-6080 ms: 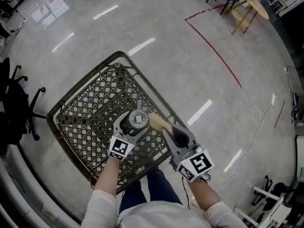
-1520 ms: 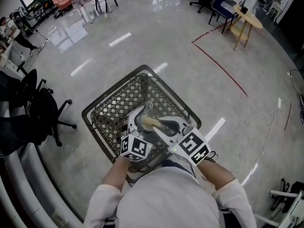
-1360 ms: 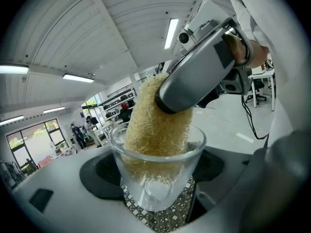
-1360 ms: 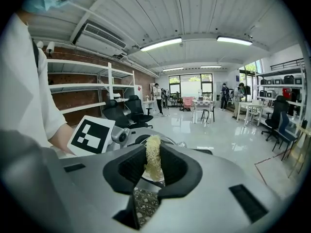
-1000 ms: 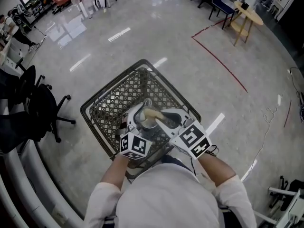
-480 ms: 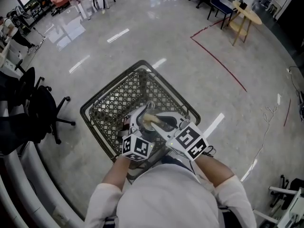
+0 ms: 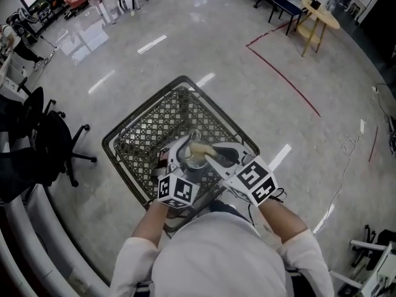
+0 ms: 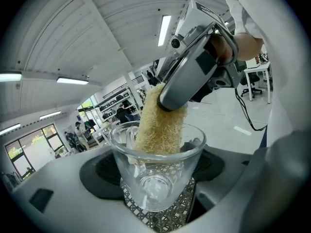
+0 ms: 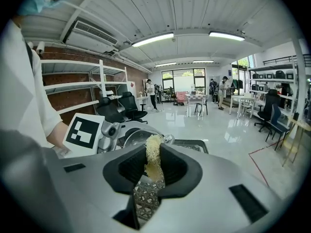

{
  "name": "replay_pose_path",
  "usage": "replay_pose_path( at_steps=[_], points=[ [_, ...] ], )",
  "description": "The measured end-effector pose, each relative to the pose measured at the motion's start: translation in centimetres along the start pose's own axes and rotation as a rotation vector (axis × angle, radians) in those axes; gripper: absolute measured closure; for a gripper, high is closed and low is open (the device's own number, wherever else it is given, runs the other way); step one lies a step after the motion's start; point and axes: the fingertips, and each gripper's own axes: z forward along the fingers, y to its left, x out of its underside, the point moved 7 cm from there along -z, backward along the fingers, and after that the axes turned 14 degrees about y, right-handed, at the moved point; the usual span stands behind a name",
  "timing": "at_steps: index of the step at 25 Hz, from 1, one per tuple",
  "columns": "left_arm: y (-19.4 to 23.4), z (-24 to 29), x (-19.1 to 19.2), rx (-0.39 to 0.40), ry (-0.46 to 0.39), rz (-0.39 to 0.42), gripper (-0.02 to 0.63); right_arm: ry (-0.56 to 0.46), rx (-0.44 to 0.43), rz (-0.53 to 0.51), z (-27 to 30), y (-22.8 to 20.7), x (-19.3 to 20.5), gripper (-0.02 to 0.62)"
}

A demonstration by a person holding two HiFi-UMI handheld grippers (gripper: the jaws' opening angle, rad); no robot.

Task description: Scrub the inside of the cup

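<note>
Yellow loofah [image 8: 160, 125] tip part-hid. in cup [image 8: 153, 183]

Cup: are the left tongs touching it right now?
Touching. The left gripper view shows the cup wedged between the left tongs, its base pressed against them.

Six seconds back the loofah sponge [image 7: 200, 148] lies outside the glass cup [image 7: 190, 161], against the right side of its rim; now its end is down inside the cup. The right gripper [image 7: 209, 154] is now drawn in close beside the left gripper [image 7: 185, 157], where before they stood further apart. Over the last second and a half the sponge shifts back and forth within the cup
</note>
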Motion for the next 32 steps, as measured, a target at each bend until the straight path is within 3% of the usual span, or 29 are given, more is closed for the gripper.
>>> replay_pose_path(
  at_steps=[8,15,32],
  points=[
    [-0.6,0.9,0.0,0.022,-0.011,-0.008,0.222,-0.046,-0.091,0.066,0.2,2.0,0.3,0.506],
    [-0.6,1.4,0.3,0.056,-0.035,-0.109,0.222,-0.153,-0.019,0.197,-0.8,-0.3,1.0,0.506],
    [-1.0,5.9,2.6,0.147,-0.063,-0.34,0.222,-0.297,-0.026,0.43,-1.3,-4.1,4.6,0.506]
  ],
)
